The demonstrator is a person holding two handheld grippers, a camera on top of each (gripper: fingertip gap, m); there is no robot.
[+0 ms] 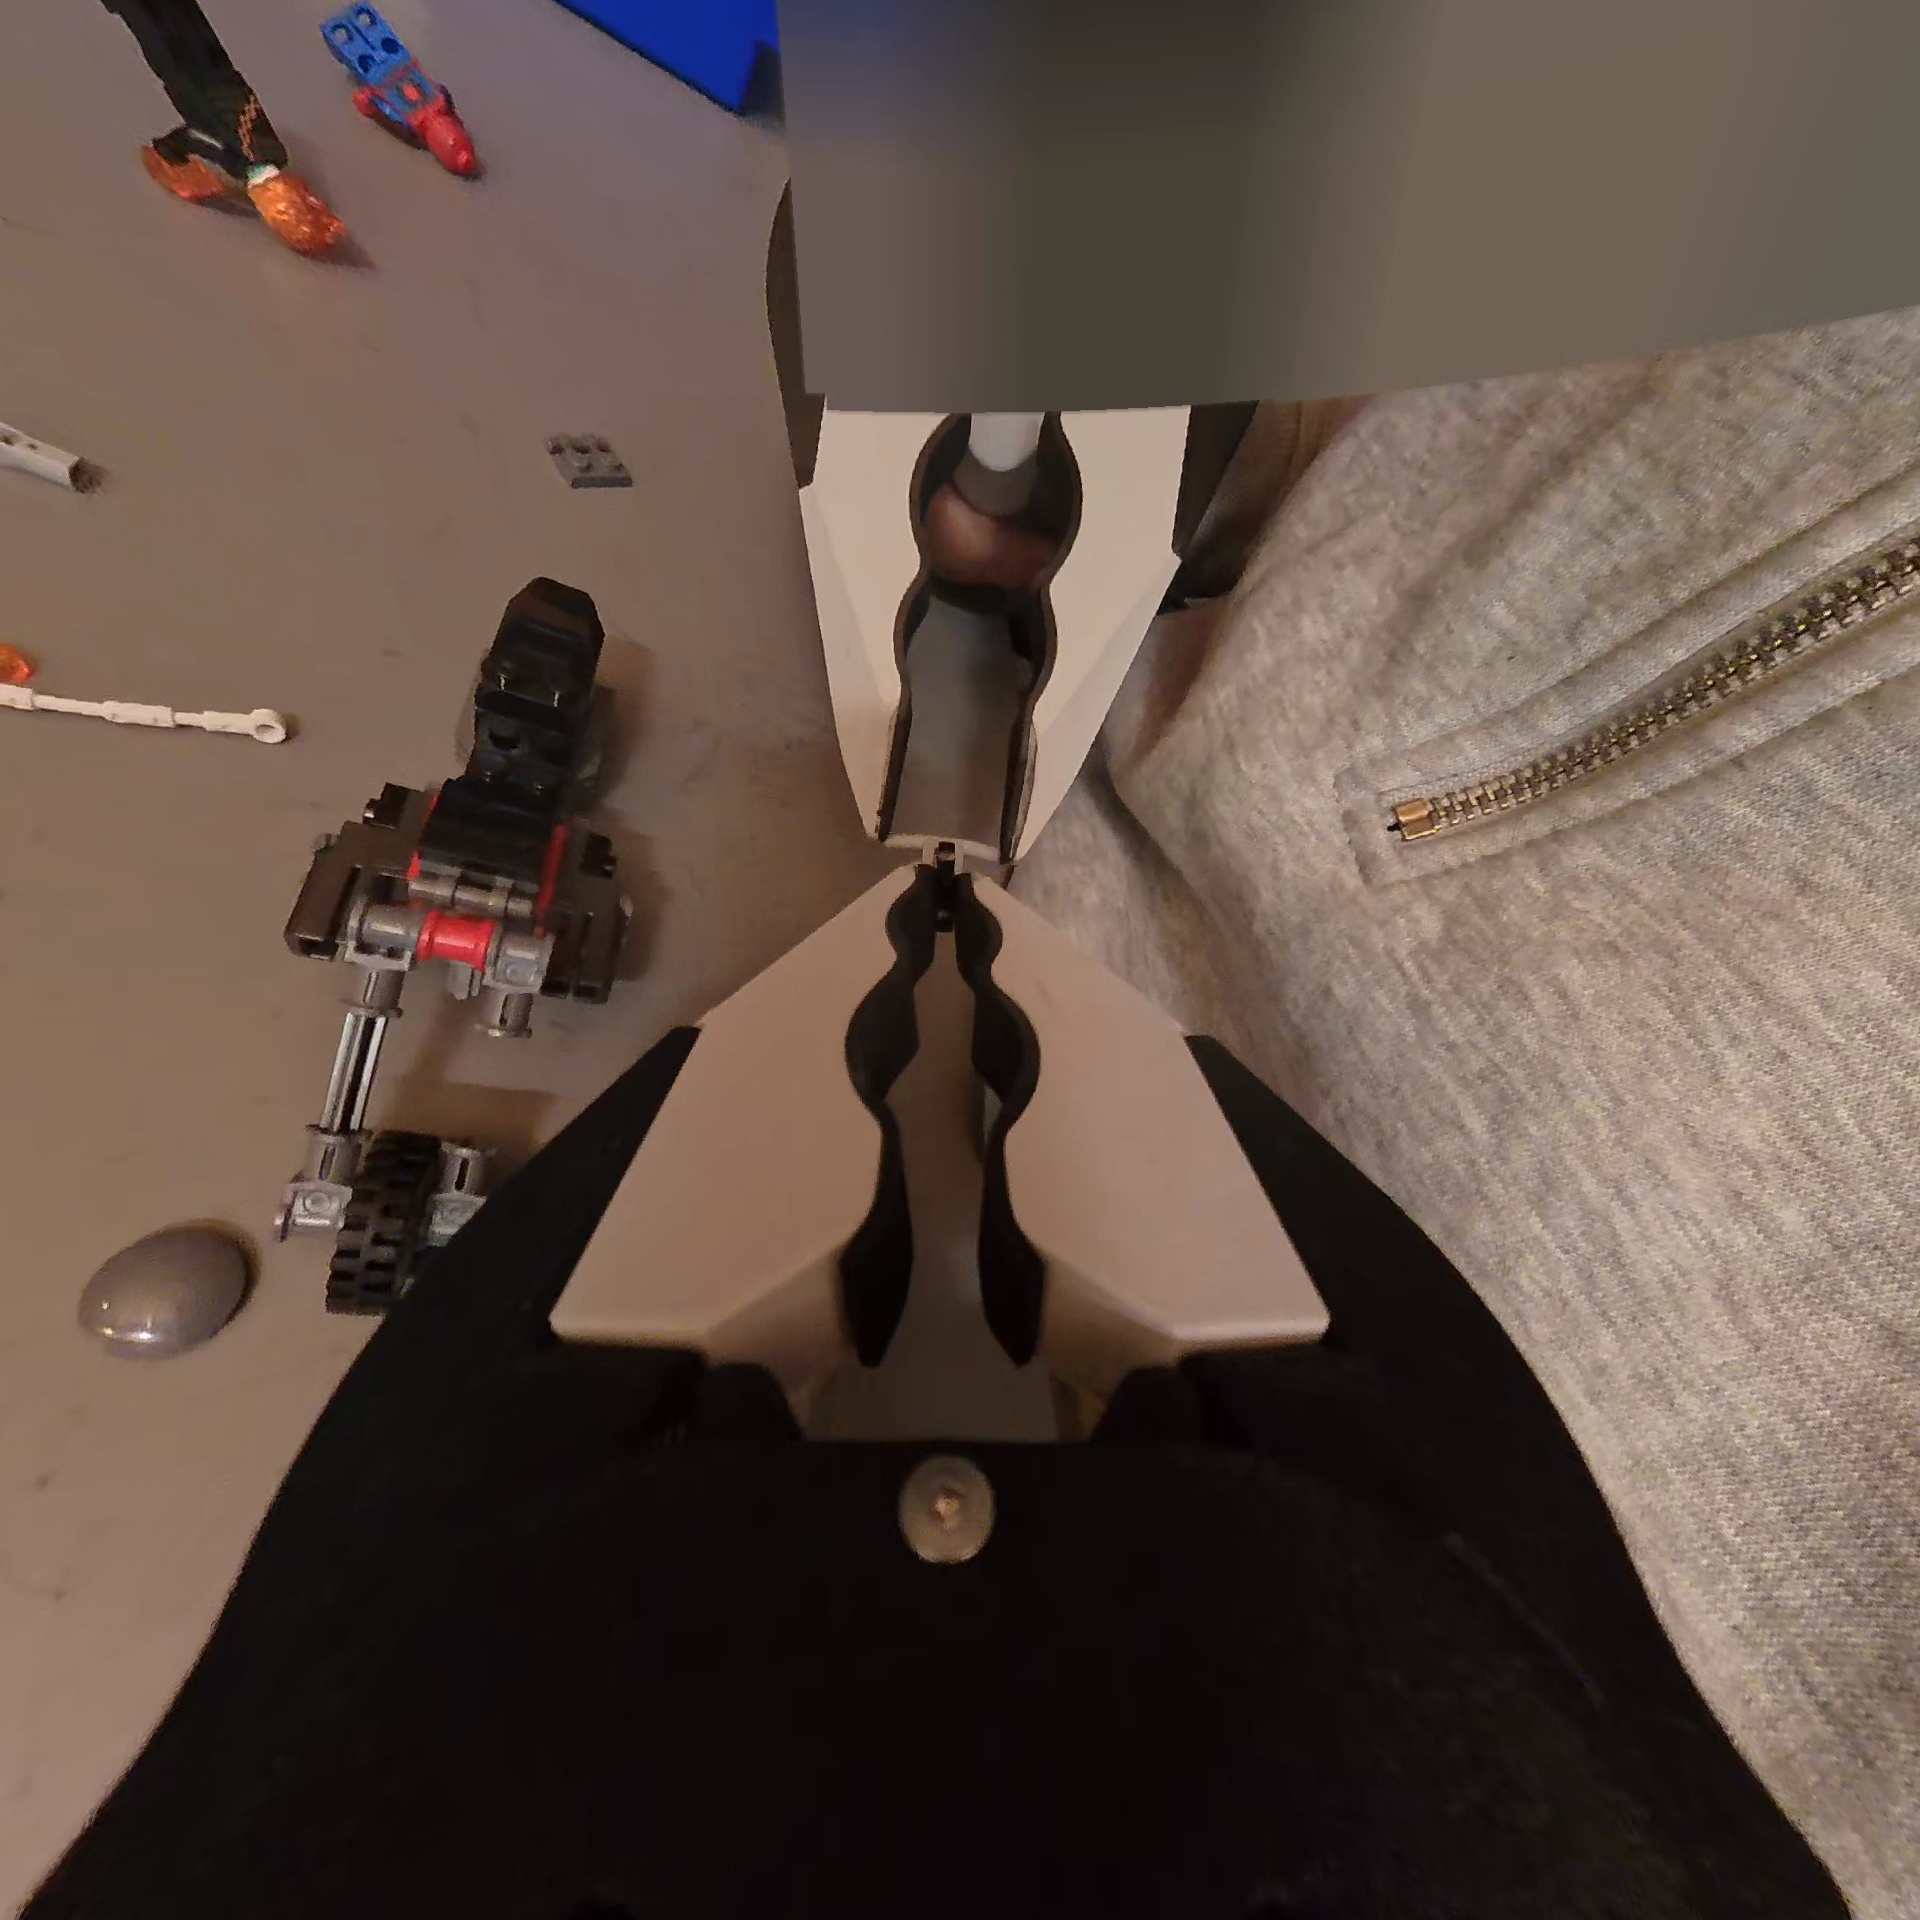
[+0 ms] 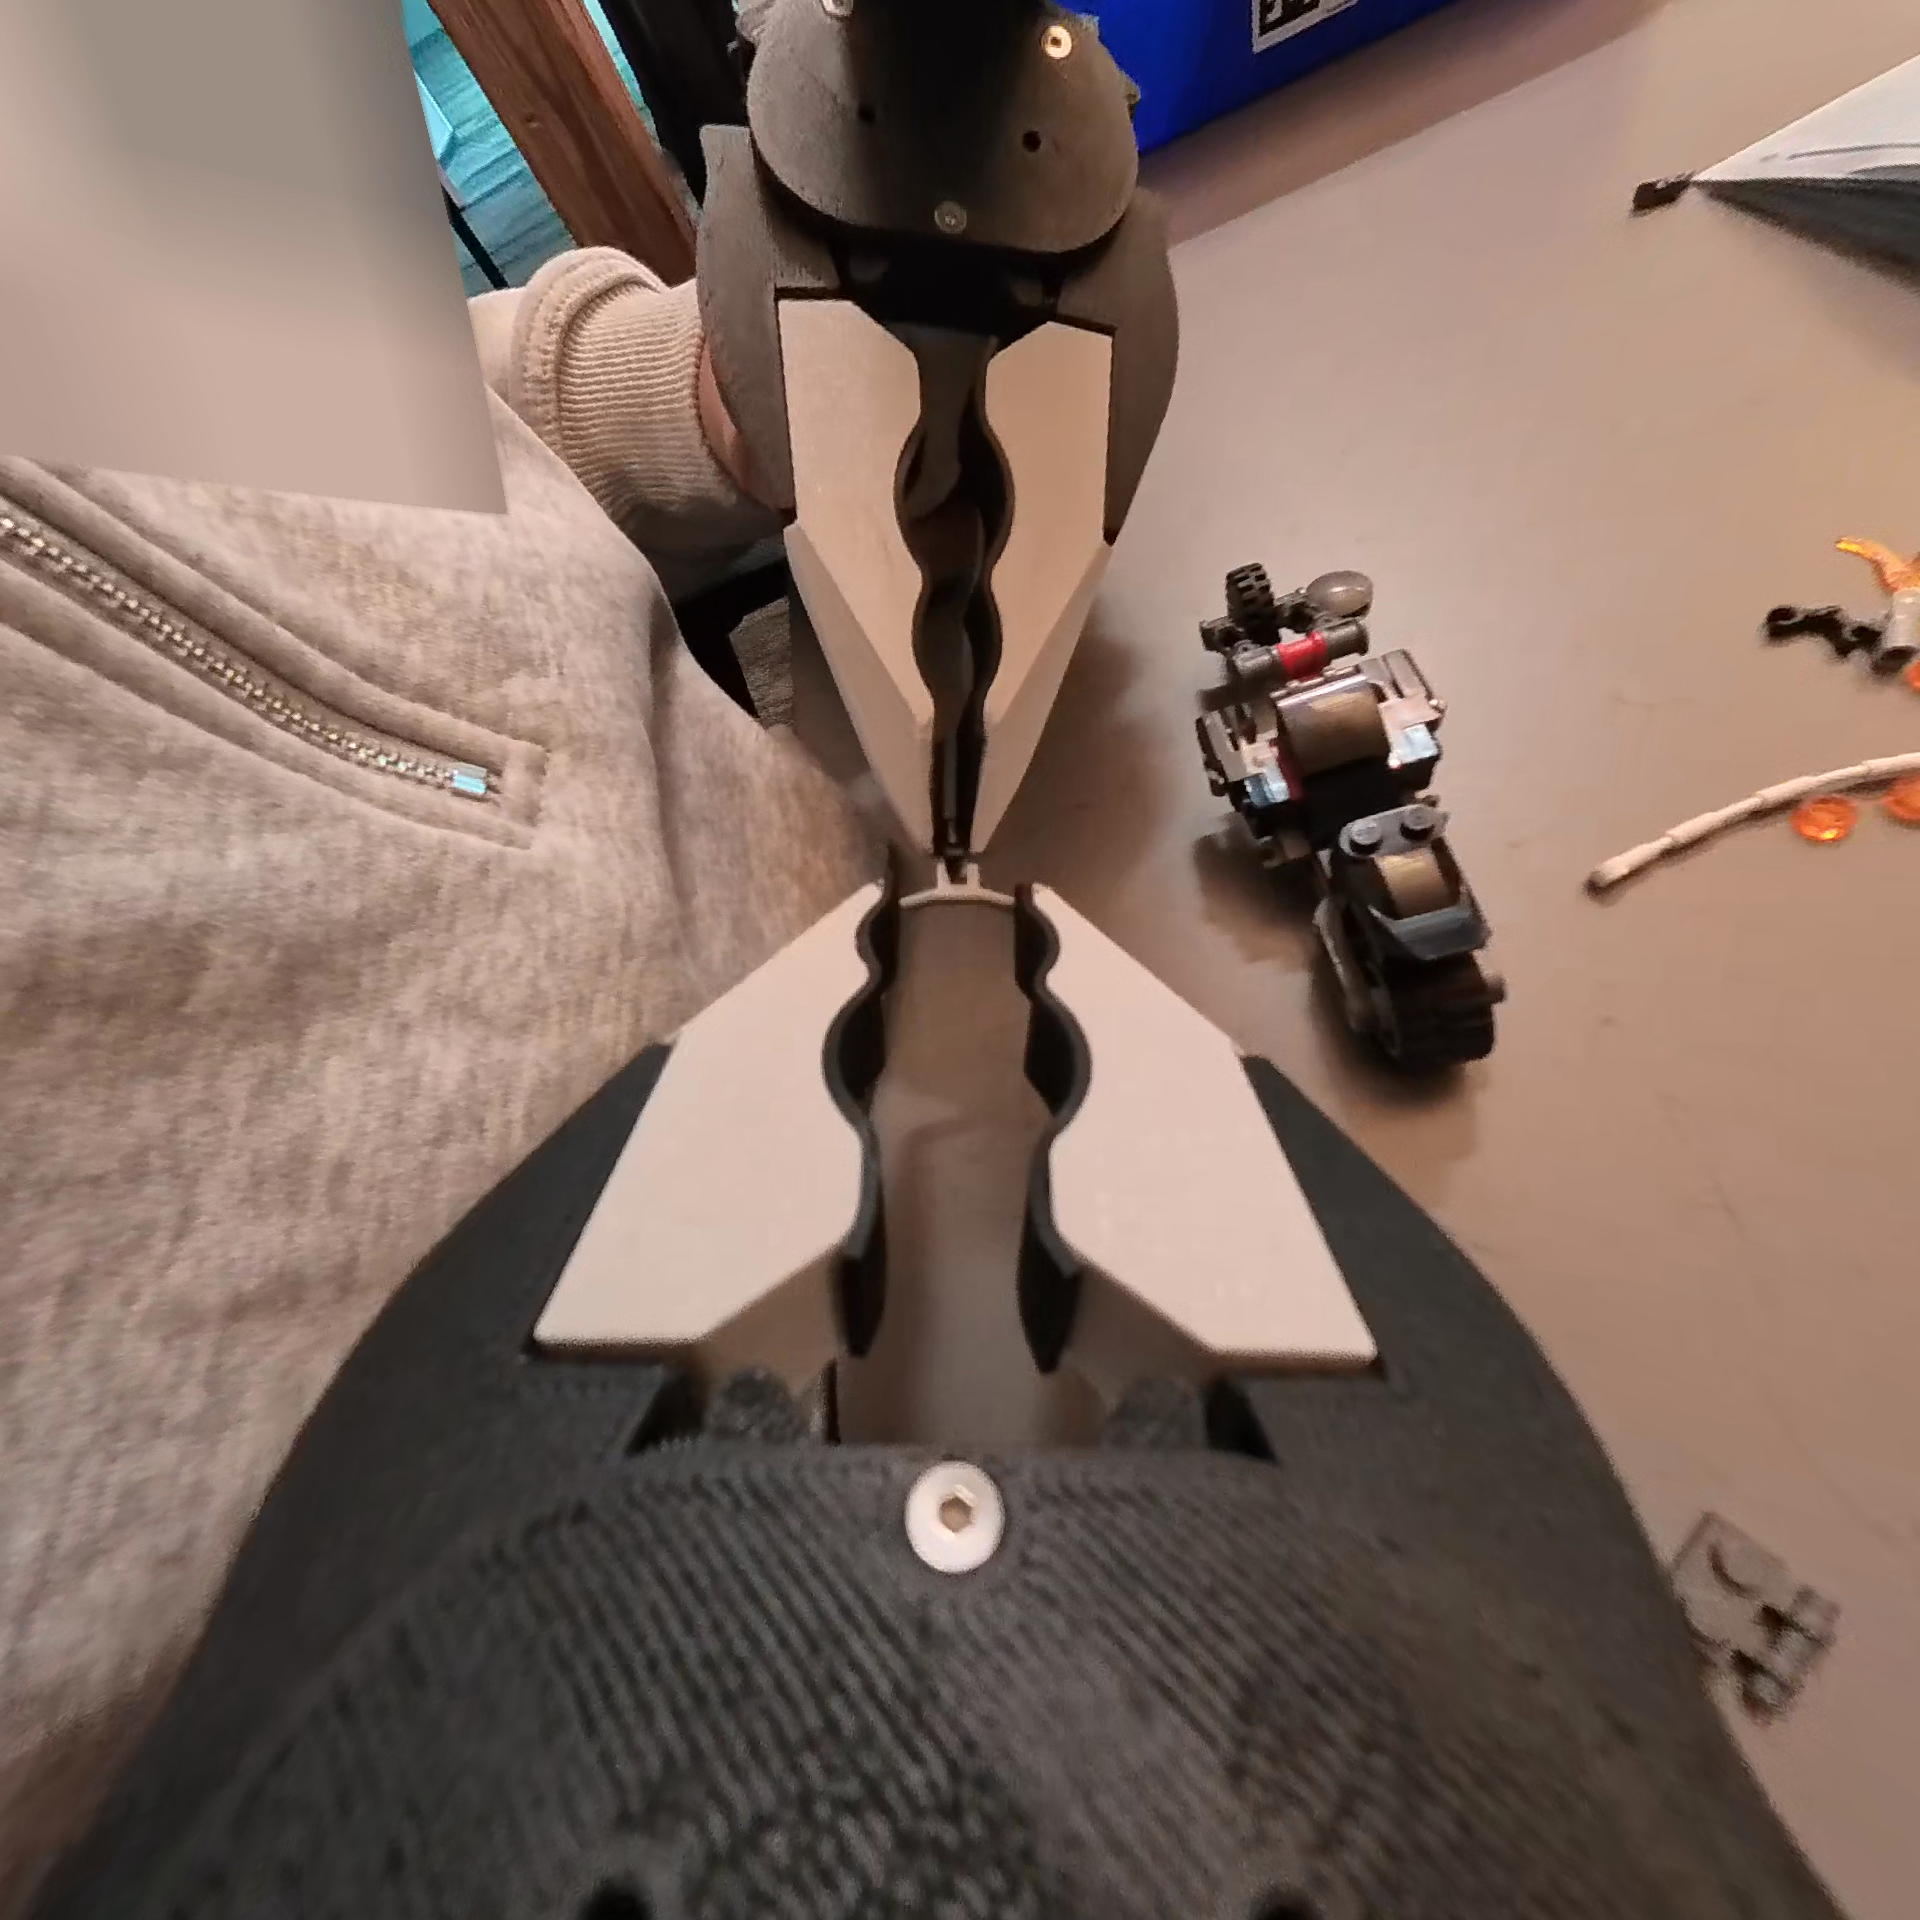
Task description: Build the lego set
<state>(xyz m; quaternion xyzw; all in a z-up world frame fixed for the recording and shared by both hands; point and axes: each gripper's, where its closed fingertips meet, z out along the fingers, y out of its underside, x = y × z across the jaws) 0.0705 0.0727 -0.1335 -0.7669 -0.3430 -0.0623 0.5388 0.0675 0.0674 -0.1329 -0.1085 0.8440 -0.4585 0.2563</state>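
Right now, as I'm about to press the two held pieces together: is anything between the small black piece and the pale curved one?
Nothing visible stands between them. The left hand-held gripper pinches the small black piece, whose end already meets the pale curved piece held in the right hand-held gripper.

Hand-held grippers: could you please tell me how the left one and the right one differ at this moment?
The left hand-held gripper pinches a thin black piece, its jaws almost together. The right hand-held gripper holds a wider pale piece, its jaws further apart. Both point tip to tip, their pieces meeting.
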